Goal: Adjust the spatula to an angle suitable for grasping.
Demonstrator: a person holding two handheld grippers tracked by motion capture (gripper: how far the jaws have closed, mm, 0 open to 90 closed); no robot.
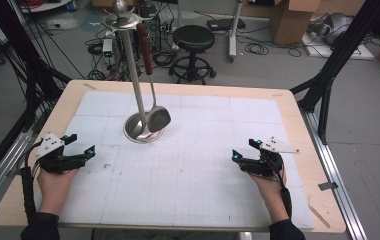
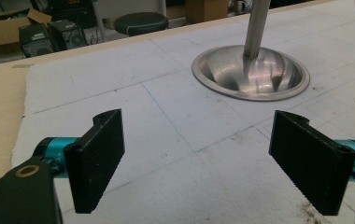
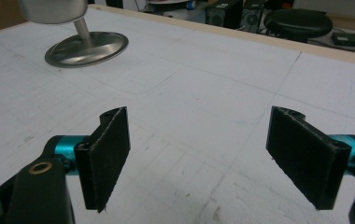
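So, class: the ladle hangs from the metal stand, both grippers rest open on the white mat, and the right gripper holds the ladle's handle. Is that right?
Not quite. The right gripper holds nothing: the right gripper view shows its jaws wide apart over bare white mat. The ladle does hang from the metal stand, and the left gripper is open too.

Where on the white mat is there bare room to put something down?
The broad stretch of white mat between the left tongs and the right tongs is bare, and so is the right half behind the right tongs. It is crowded only at the stand, where the ladle hangs.
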